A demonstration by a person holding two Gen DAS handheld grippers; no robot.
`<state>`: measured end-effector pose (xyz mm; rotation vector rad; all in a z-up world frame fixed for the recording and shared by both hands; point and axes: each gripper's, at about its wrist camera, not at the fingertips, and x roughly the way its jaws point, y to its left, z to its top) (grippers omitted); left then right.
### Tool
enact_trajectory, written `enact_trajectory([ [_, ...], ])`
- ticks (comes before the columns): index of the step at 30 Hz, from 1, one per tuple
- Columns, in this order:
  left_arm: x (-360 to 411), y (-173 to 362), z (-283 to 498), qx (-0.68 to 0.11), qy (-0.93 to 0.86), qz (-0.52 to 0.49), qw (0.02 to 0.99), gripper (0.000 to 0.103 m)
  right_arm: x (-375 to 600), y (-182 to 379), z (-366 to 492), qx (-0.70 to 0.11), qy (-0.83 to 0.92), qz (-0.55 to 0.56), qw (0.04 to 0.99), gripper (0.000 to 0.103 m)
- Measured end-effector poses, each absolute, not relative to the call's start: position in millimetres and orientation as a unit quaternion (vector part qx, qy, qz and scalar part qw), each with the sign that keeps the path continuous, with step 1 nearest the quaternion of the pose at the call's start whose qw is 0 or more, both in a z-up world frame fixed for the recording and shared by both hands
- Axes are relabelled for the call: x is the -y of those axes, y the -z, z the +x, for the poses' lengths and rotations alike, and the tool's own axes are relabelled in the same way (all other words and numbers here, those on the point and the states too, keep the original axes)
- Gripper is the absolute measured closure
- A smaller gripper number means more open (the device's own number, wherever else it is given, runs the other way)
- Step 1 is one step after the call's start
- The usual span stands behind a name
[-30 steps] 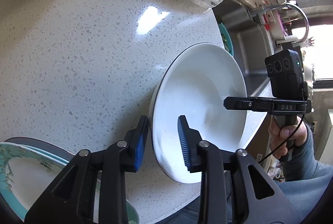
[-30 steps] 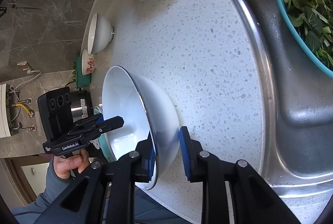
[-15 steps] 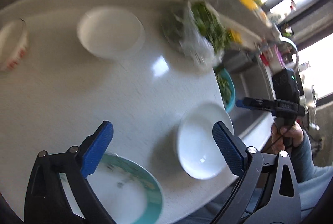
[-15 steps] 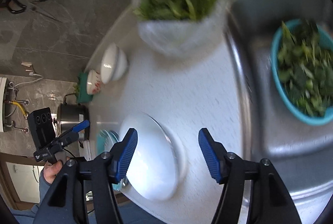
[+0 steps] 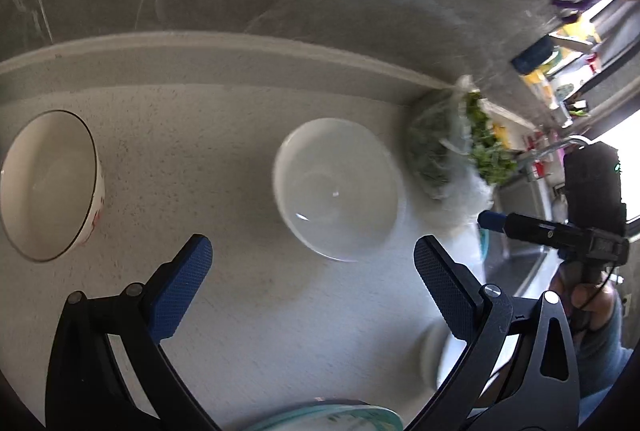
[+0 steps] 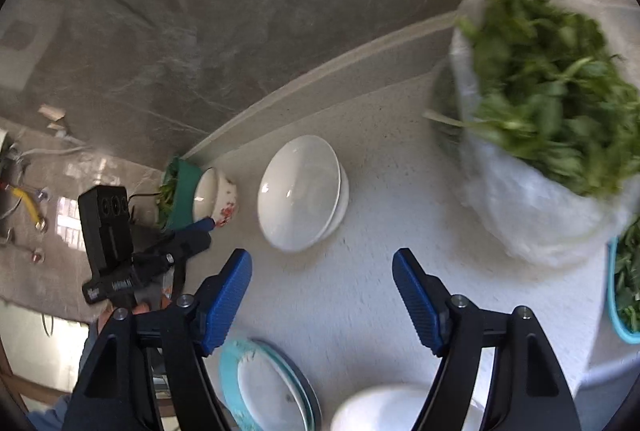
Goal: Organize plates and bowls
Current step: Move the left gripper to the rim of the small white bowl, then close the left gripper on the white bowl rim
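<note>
Left gripper (image 5: 312,281) and right gripper (image 6: 322,291), jaws having just been opening, gape empty above the speckled white counter (image 6: 384,263). The plain white ceramic bowl (image 6: 302,193) sits beyond them, beside the red-flowered bowl (image 6: 218,197). Risk: a hasty descent knocks its rim.

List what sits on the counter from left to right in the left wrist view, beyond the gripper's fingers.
Red-patterned bowl → white bowl → bag of greens
</note>
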<state>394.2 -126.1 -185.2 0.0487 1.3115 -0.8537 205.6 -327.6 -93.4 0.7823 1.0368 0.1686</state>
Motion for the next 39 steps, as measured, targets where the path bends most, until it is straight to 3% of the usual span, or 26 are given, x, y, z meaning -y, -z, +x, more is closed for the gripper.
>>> enact_trajectory([
  [13,149.8,255.9,431.3,-0.629,0.368,0.047,0.683,0.001,316.9,138.5,271.9,-0.529,-0.040,0.330,0.781,0.027],
  [19,164.5,264.8,435.1,-0.618,0.358,0.078,0.695,0.006,316.1,153.0,283.0,-0.541,-0.049,0.330,0.772,0.034],
  [22,166.5,267.1,438.3,-0.619,0.360,0.076,0.694,0.035,318.2,157.6,287.4,-0.543,-0.046,0.336,0.768,0.037],
  [24,168.4,269.9,439.9,-0.625,0.367,0.070,0.686,0.064,316.7,159.4,291.9,-0.543,-0.050,0.338,0.767,0.049],
  [25,169.5,272.5,440.7,-0.629,0.368,0.068,0.682,0.068,317.7,160.1,290.7,-0.544,-0.054,0.339,0.765,0.051],
  [27,169.0,277.0,442.6,-0.636,0.378,0.057,0.670,0.072,318.0,165.0,293.9,-0.549,-0.060,0.345,0.759,0.070],
  [30,171.8,280.5,443.2,-0.643,0.387,0.044,0.659,0.080,319.7,171.0,294.9,-0.553,-0.071,0.359,0.749,0.087],
  [39,187.8,272.7,431.8,-0.642,0.398,0.045,0.653,0.084,316.8,168.5,294.3,-0.552,-0.075,0.364,0.746,0.088],
])
